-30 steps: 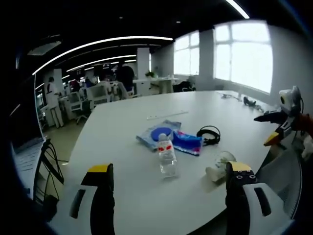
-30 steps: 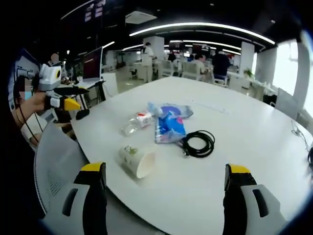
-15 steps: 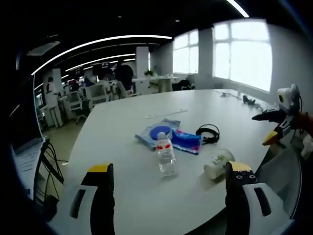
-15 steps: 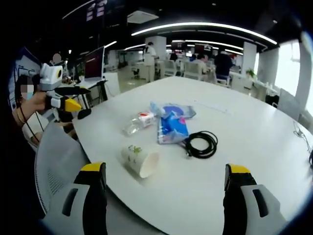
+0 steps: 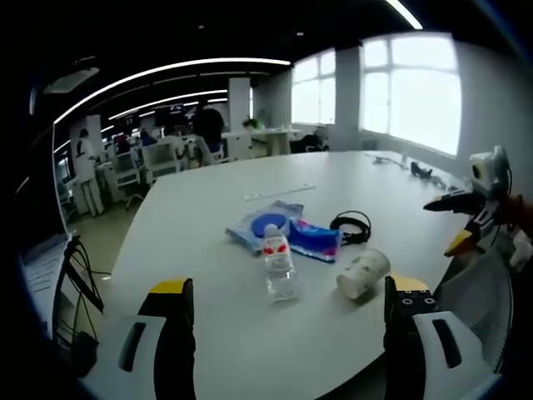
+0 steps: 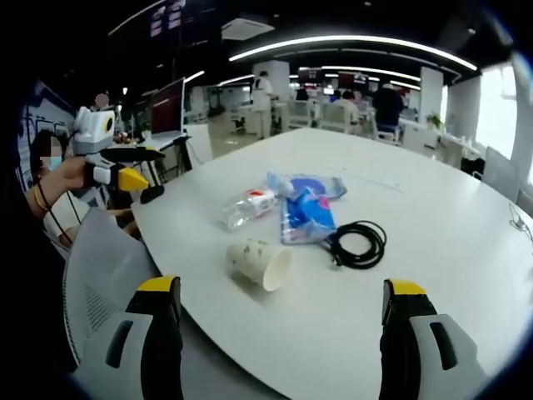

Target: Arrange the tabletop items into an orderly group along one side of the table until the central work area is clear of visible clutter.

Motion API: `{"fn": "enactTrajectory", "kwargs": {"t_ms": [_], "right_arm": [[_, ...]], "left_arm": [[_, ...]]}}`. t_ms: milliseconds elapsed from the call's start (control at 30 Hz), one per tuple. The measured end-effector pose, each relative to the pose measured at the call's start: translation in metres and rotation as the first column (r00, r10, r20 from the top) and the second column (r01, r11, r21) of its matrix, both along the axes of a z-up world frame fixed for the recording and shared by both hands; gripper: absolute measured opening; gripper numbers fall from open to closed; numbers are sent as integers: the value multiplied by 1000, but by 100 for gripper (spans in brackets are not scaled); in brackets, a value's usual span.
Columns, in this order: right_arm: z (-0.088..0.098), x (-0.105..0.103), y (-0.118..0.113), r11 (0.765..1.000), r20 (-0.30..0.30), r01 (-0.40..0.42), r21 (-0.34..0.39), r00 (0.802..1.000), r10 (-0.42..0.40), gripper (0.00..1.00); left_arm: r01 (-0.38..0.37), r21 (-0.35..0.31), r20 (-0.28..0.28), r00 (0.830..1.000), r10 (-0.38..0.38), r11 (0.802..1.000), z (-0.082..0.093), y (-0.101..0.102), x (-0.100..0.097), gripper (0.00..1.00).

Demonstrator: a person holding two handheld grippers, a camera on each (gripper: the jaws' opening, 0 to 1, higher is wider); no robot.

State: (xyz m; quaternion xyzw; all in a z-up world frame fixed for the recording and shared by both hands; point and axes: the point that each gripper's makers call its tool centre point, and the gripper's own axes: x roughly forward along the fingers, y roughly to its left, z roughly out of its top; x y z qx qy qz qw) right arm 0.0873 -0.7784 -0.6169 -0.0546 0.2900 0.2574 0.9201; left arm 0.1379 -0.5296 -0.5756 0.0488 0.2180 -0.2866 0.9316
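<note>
Four items clutter the table [image 6: 433, 250]: bottle [image 5: 280, 268], cup [image 6: 261, 263], packets [image 6: 306, 212], cable [image 6: 360, 243].

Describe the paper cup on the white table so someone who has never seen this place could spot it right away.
Start from the big white table and find the cluster of items near its edge. The paper cup is the item closest to that edge, just in front of the blue packets and beside the coiled black cable. It alone is pale with small green marks, and it lies on its side, its open mouth showing.
</note>
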Motion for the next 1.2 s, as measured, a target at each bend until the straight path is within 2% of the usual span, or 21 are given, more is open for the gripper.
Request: {"fn": "enactTrajectory", "kwargs": {"t_ms": [267,733,1200], "right_arm": [[-2,2,5,1000,-5,-14,12,1000,14,99],[-14,9,18,999,-27,-39,33,999,40,95],[-26,20,24,997,-43,-70,33,997,71,94]], "left_arm": [[8,1,2,1000,-8,1000,-1,-4,0,94],[51,6,-45,998,-51,999,-24,-16,8,91],[63,-1,-92,994,-63,998,-41,-24,31,88]]}}
